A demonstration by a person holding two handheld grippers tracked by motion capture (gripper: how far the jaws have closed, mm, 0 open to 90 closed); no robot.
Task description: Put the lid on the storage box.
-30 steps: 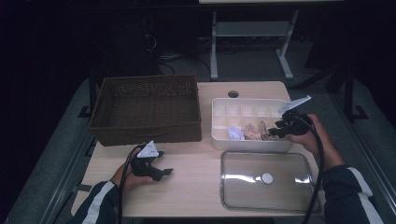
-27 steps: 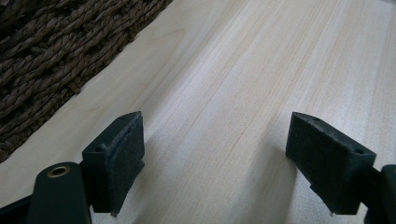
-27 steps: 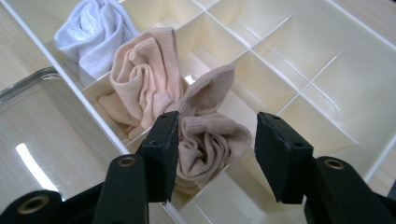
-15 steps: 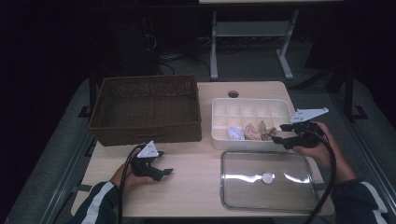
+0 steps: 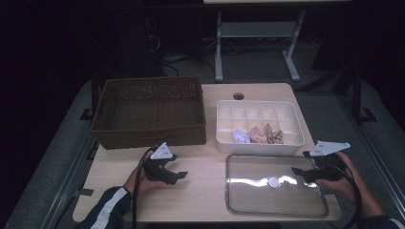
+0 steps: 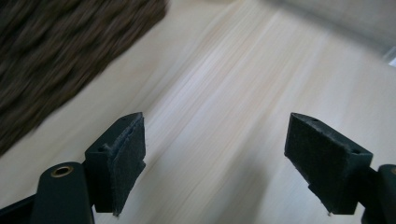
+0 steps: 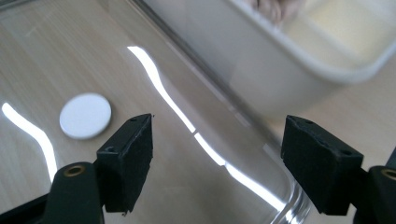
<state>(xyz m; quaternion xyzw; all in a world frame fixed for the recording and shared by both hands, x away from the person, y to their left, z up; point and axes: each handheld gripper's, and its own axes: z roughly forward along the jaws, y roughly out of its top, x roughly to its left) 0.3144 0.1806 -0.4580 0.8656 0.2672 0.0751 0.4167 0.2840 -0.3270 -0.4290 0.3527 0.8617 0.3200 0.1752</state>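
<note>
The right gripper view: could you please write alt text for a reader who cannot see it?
The right gripper, its black jaws open with nothing between them, hangs over a clear lid with a white round knob lying on the wooden table. Beyond it stands a white compartment box.
</note>
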